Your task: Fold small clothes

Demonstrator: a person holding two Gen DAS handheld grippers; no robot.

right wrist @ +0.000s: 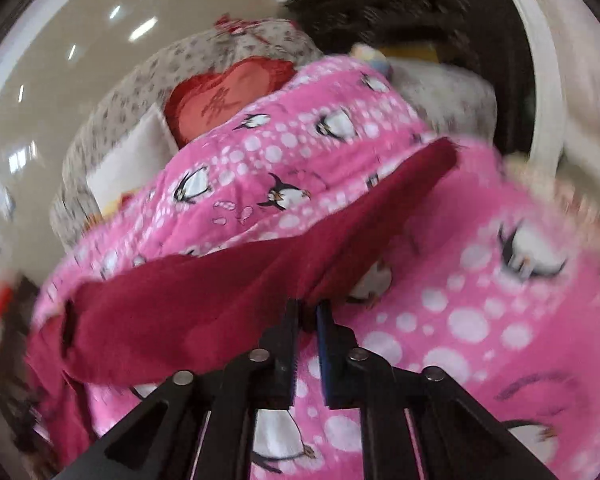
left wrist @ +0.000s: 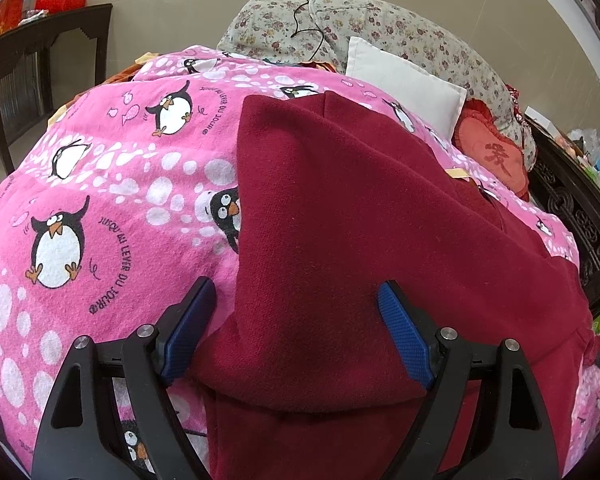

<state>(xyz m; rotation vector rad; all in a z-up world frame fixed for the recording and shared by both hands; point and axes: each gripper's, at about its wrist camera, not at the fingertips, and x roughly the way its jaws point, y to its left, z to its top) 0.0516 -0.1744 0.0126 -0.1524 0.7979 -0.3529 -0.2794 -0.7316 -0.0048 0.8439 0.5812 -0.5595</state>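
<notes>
Blue fingers of the left gripper are spread wide, one on each side of the dark red garment, not squeezing it. Across from them, the right gripper has its fingers pressed together on an edge of the same red cloth and holds it up off the pink penguin blanket. That view is blurry. I think one side is being folded over now. The garment lies in the middle of the blanket, partly doubled; more folds look left. Beyond the blanket sit a white pillow and a red heart cushion.
</notes>
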